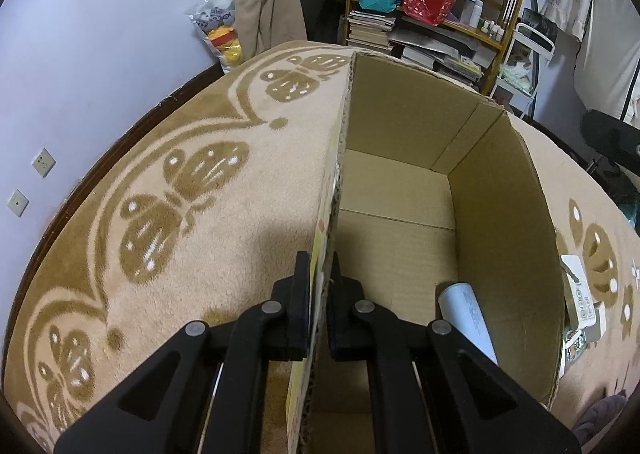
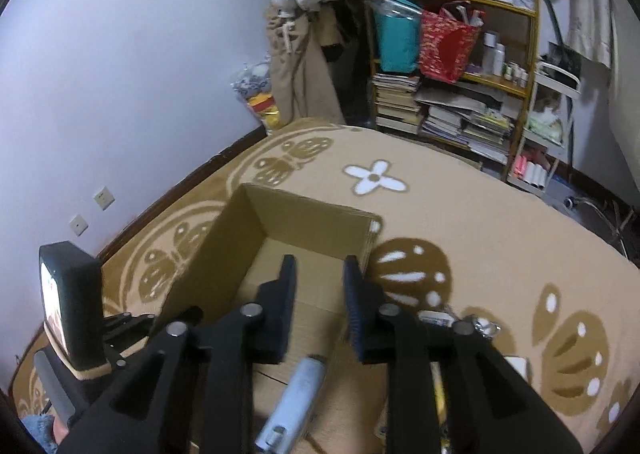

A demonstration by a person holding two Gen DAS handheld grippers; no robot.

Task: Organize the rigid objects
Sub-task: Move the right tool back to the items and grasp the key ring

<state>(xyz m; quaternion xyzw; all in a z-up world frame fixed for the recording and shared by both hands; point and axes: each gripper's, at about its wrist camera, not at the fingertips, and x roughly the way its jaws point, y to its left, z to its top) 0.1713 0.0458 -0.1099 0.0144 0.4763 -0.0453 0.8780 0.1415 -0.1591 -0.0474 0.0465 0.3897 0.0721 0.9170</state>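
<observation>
On the butterfly-patterned carpet (image 1: pixel 168 133) stands an open cardboard box (image 1: pixel 500 213). Clamped on its near wall is the left gripper (image 1: pixel 320 270), one finger on each face of the cardboard. Above the box floor, the right gripper (image 2: pixel 318 274) has its fingers apart and empty, and a pale cylindrical tube (image 2: pixel 296 394) lies on the floor below them.

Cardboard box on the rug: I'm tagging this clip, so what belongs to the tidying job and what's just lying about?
Job: cardboard box, pale tube inside it, white devices beside it, left gripper, right gripper.
Lying about: bookshelf, red bag, wall sockets.
</observation>
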